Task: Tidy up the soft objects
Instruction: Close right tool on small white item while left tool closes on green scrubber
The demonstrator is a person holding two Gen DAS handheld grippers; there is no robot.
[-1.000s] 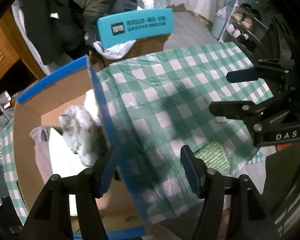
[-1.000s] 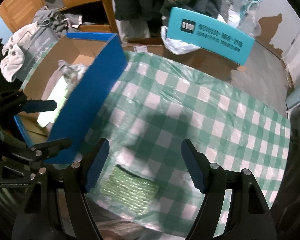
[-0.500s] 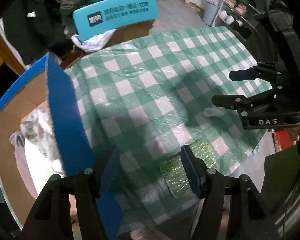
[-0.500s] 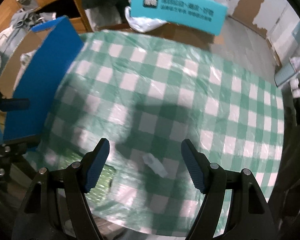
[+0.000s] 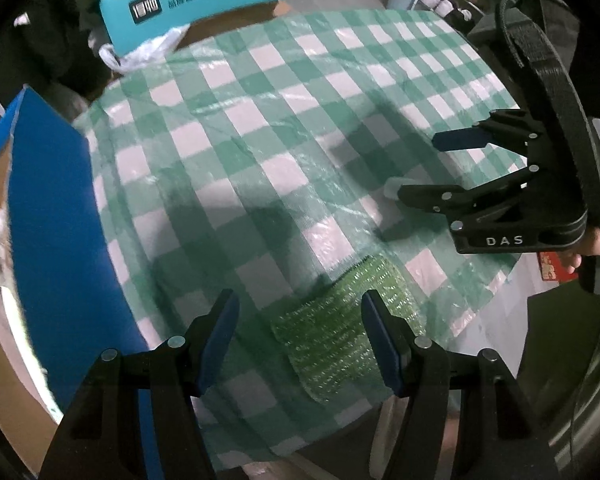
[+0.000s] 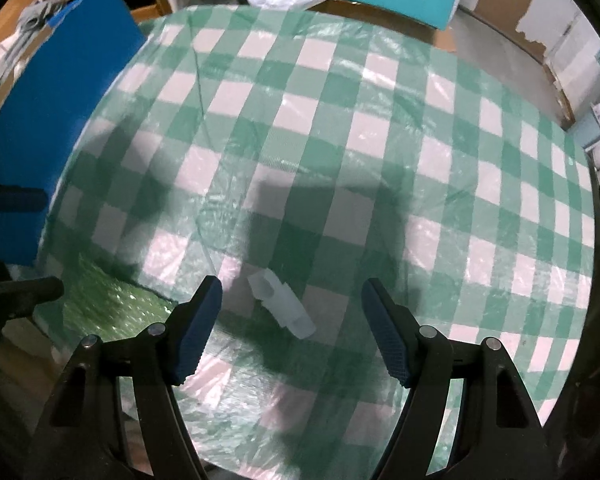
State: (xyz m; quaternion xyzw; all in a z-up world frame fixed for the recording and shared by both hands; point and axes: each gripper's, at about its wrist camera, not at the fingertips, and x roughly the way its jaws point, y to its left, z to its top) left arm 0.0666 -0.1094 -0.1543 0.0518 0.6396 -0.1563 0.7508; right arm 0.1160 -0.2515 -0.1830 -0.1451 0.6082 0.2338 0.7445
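While both grippers point down at the checked tablecloth point(image 5: 300, 128), neither holds anything.

From the left wrist, the left gripper point(image 5: 300, 336) stands spread over a green glittery pad point(image 5: 332, 340) at the cloth's near edge, pads clear of it; the blue-sided box point(image 5: 56, 216) sits at the cloth's left edge. From the right wrist, the right gripper point(image 6: 292, 320) is spread, a small white plastic piece point(image 6: 280, 306) lying on the cloth between its untouching fingers, just right of the green pad.
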